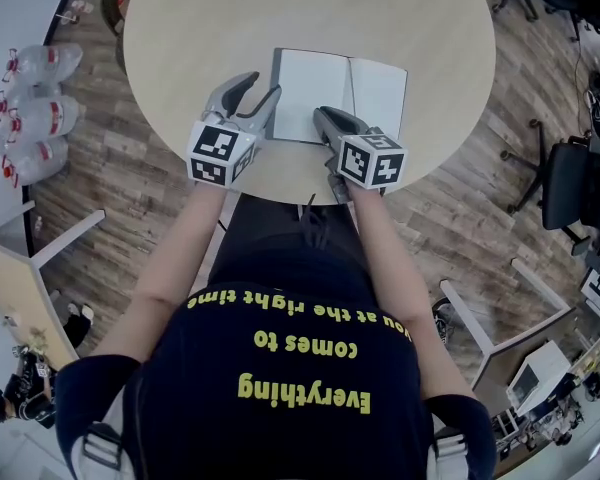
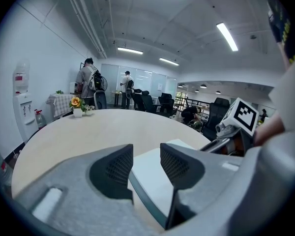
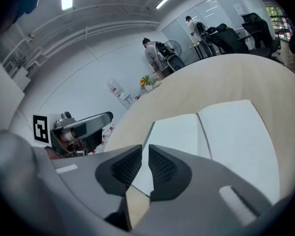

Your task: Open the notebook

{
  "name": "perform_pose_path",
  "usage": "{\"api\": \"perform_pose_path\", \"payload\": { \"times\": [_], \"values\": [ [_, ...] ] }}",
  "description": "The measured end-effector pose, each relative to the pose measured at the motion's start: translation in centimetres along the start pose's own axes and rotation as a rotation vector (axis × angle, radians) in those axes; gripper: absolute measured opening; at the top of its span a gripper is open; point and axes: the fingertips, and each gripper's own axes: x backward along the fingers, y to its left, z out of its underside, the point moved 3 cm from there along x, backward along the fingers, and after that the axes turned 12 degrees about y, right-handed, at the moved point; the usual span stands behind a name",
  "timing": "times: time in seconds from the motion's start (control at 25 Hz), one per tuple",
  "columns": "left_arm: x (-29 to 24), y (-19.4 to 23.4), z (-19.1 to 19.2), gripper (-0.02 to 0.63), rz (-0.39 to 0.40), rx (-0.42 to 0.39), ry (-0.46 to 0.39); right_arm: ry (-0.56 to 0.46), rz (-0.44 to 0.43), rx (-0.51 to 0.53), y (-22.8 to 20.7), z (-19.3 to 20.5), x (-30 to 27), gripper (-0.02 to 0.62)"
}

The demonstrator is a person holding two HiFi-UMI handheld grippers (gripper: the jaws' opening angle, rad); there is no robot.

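1. The notebook (image 1: 340, 93) lies open and flat on the round table (image 1: 210, 28), near the edge by me;
2. My left gripper (image 2: 146, 165) stands wide and empty at the notebook's left edge;
3. My right gripper (image 3: 145, 165) is nearly closed with a slim gap, holding nothing, at the near edge.

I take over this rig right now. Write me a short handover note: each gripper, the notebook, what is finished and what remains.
Left gripper: jaws wide apart, nothing between them, at the notebook's left edge.
Right gripper: jaws almost together with a narrow gap, nothing between them, above the notebook's near edge.
Notebook: lies open and flat with blank pages up, on the round table, close to the person's side of it.
Done: the notebook is open.
Left: the opening itself looks complete; probably only drawing both grippers clear remains.
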Motion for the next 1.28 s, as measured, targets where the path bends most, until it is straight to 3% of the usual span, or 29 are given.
{"api": "perform_pose_path", "payload": {
  "times": [0.84, 1.28],
  "values": [
    [3.1, -1.2, -4.1, 0.067, -0.022, -0.044, -0.127, -0.471, 0.027, 0.101, 1.7, -6.9, 9.1, 0.023],
    [4.0, -2.3, -6.7, 0.026, -0.005, -0.070, -0.186, -0.633, 0.203, 0.353, 4.5, -10.2, 16.2, 0.012]
  ]
}}
